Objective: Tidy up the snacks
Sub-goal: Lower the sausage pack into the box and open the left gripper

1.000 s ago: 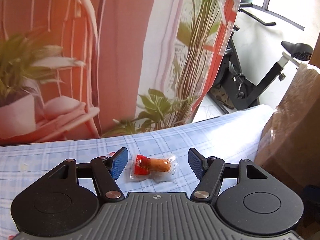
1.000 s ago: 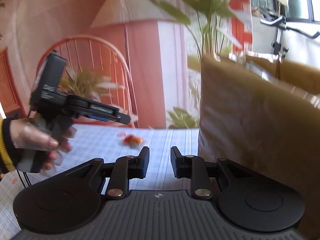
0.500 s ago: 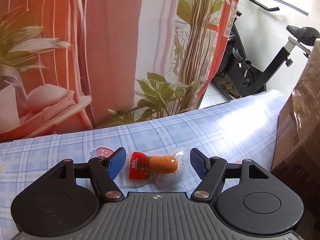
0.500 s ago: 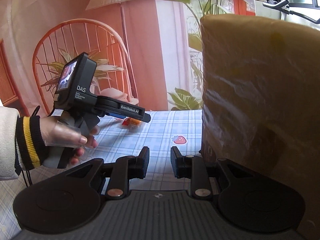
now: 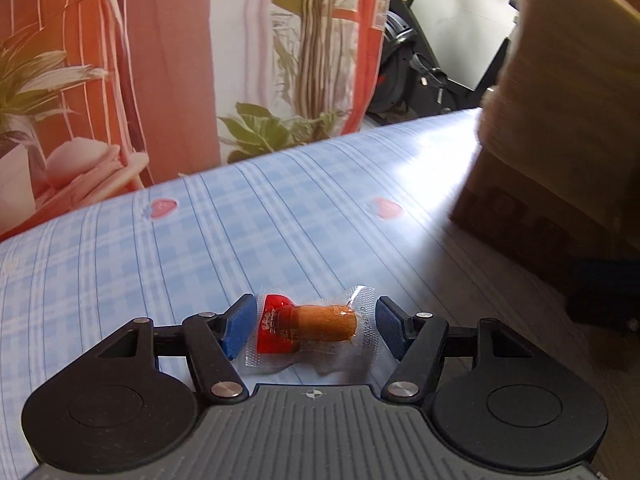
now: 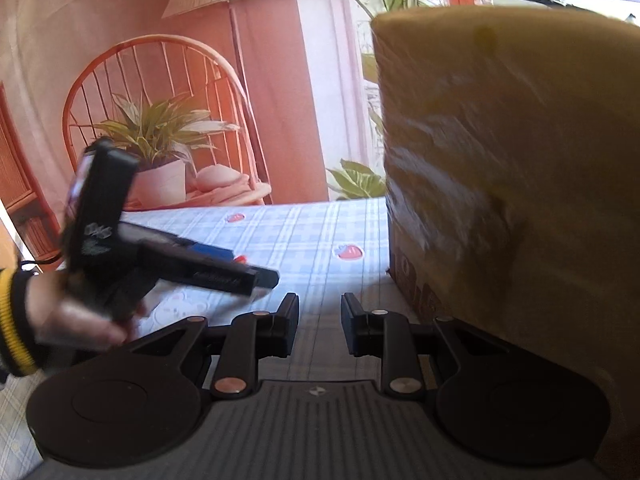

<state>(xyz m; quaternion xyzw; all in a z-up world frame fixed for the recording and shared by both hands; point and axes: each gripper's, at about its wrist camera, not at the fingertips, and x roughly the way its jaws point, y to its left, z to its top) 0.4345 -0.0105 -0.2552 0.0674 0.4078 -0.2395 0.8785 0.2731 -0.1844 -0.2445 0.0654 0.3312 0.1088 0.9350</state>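
A small clear packet (image 5: 320,322) with a red label and an orange-brown snack lies on the blue checked tablecloth (image 5: 280,220). My left gripper (image 5: 316,326) reaches down around it, one blue pad at each end of the wrapper. Its jaws are closing and the pads do not visibly squeeze the wrapper. In the right wrist view a hand (image 6: 72,320) holds the left gripper (image 6: 248,266) low over the table, and a bit of the red packet (image 6: 240,258) shows. My right gripper (image 6: 320,320) hovers near the table's front, jaws a narrow gap apart with nothing between them.
A tall cardboard box (image 6: 500,160) wrapped in clear film stands on the table just right of my right gripper; it also fills the right side of the left wrist view as the box (image 5: 560,140). A printed backdrop hangs behind the table, an exercise bike (image 5: 420,72) beyond.
The left gripper has come forward and down, so the packet now sits between its pads, and the jaws have narrowed. The right gripper has stayed about where it was.
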